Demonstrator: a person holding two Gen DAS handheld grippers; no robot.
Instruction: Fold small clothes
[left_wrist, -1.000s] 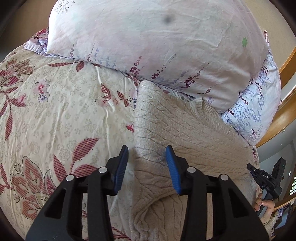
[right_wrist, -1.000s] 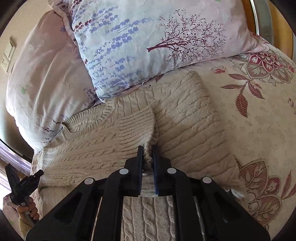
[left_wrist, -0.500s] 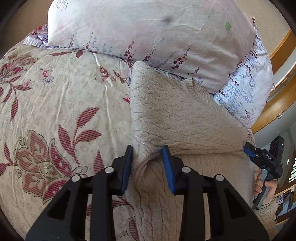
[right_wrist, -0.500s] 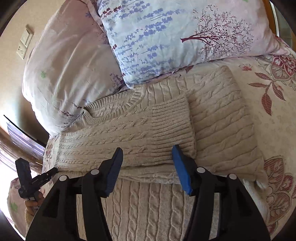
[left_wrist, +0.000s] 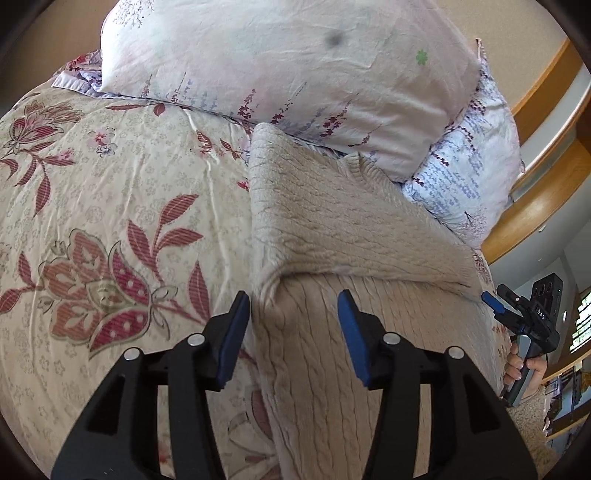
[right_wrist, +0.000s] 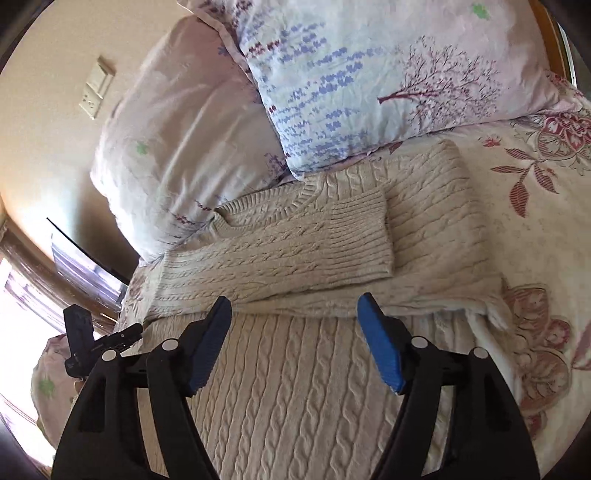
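A cream cable-knit sweater (right_wrist: 295, 254) lies on the bed, its top against the pillows. One sleeve (right_wrist: 354, 236) lies folded flat across its chest. In the left wrist view the sweater (left_wrist: 343, 229) has its side folded over with a raised corner just ahead of my fingers. My left gripper (left_wrist: 293, 314) is open and empty, straddling the sweater's left edge. My right gripper (right_wrist: 295, 317) is open and empty, just short of the folded sleeve. Each gripper shows small in the other's view, the right one (left_wrist: 524, 317) at the sweater's far edge, the left one (right_wrist: 107, 341) at lower left.
A floral bedspread (left_wrist: 110, 221) covers the bed. A pale pink pillow (left_wrist: 288, 66) and a blue-and-purple patterned pillow (right_wrist: 388, 74) lie against the sweater's top. A wooden bed frame (left_wrist: 546, 177) curves at the right. A wall switch plate (right_wrist: 96, 90) is behind.
My right gripper let go of the sleeve cuff, opened and drew back; the sleeve now lies flat. My left gripper narrowed on the sweater's edge, then opened wide and pulled back.
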